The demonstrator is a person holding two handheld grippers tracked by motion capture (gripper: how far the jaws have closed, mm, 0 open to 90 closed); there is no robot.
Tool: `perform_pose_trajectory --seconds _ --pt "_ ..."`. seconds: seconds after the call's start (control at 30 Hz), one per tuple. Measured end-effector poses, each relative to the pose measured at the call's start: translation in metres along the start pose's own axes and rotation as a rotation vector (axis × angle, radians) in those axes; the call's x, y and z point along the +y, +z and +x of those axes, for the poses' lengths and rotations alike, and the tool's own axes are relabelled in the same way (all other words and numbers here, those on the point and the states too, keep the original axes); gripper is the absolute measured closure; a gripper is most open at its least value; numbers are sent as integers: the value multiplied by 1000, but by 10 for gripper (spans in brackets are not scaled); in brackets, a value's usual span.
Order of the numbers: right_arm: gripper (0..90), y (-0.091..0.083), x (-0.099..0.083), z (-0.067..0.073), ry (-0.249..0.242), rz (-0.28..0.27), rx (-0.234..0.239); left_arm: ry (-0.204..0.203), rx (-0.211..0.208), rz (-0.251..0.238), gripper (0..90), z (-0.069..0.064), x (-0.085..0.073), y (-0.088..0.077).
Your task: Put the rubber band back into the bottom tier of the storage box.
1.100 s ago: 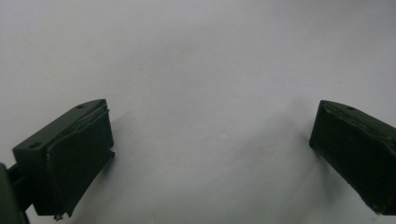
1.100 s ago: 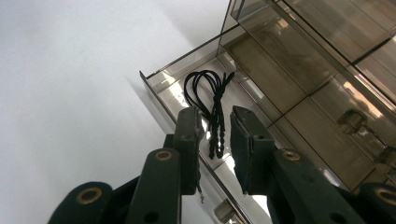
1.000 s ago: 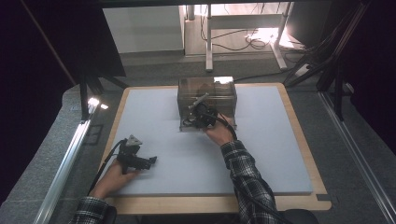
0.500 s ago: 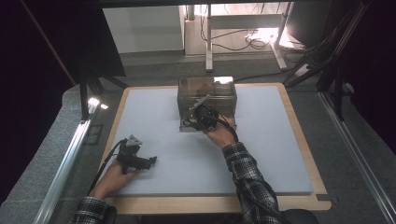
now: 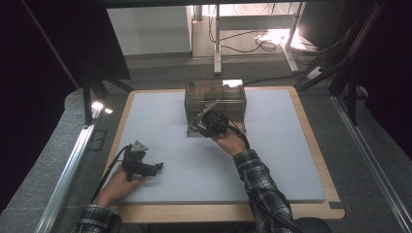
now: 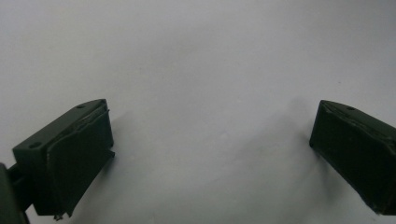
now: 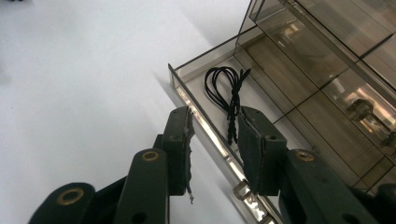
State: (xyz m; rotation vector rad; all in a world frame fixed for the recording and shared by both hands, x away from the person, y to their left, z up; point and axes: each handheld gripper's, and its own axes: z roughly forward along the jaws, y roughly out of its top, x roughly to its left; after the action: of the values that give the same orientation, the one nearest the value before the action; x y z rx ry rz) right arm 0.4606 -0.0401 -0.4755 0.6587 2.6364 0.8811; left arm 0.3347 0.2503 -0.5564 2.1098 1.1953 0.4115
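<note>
Counter (image 5: 160, 224): wooden top with a pale edge showing along the near and right sides.
Mat (image 5: 282, 160): light grey sheet covering most of the counter.
Floor (image 5: 160, 73): grey carpet beyond the counter.
Cables (image 5: 252, 41): a tangle on the floor, in a bright patch of light.
Metal rail (image 5: 68, 170): runs beside the counter's left edge.

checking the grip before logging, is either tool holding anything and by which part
Nothing is held. The right tool straddles the drawer front wall with its jaws apart; the left tool is open over the mat.
</note>
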Motion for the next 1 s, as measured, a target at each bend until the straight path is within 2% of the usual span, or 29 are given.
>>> perform_pose_trajectory --seconds 0.7,1.0 --pt "564 -11 -14 2 -9 8 -1 -2 -1 -1 0 0 0 0" --pt "511 -16 -20 3 4 -1 6 -2 -1 -1 0 0 0 0"
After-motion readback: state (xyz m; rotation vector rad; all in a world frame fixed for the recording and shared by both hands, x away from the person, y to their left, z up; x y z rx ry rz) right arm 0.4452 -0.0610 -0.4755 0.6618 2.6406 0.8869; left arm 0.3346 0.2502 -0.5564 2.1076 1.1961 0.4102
